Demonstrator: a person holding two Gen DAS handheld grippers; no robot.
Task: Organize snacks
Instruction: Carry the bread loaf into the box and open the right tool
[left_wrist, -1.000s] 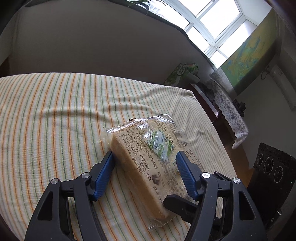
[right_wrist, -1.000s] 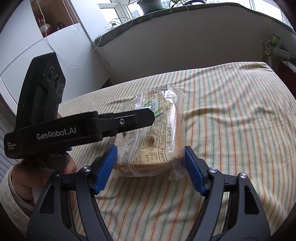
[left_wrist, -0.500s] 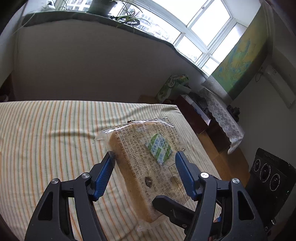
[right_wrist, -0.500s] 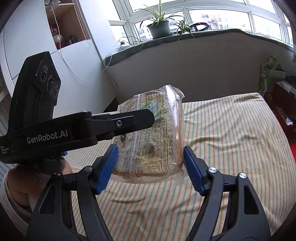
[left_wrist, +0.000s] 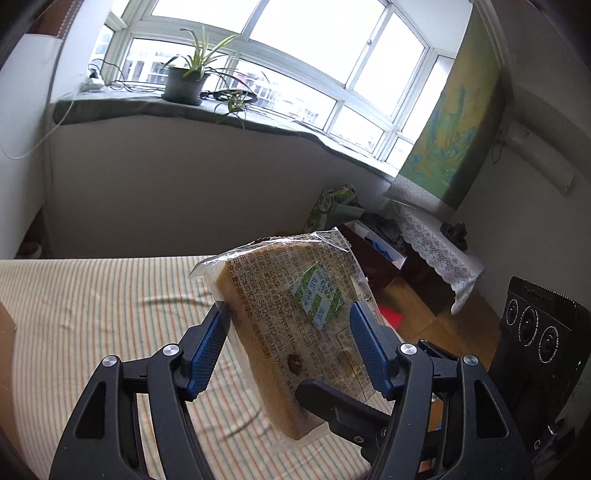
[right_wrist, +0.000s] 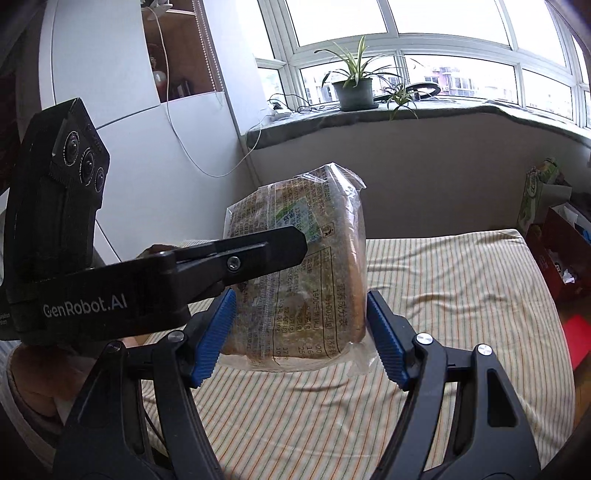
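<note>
We see the bread pack (left_wrist: 295, 325) in the air above the striped bed (left_wrist: 92, 314), clamped by both left gripper (left_wrist: 290, 343) and right gripper (right_wrist: 299, 332).

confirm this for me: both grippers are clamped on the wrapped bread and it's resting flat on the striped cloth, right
Not quite. The wrapped bread is not resting on the striped cloth; it is held up in the air above it, as the right wrist view shows. The rest stands: the left gripper and the right gripper both clamp it between their blue fingers.
</note>
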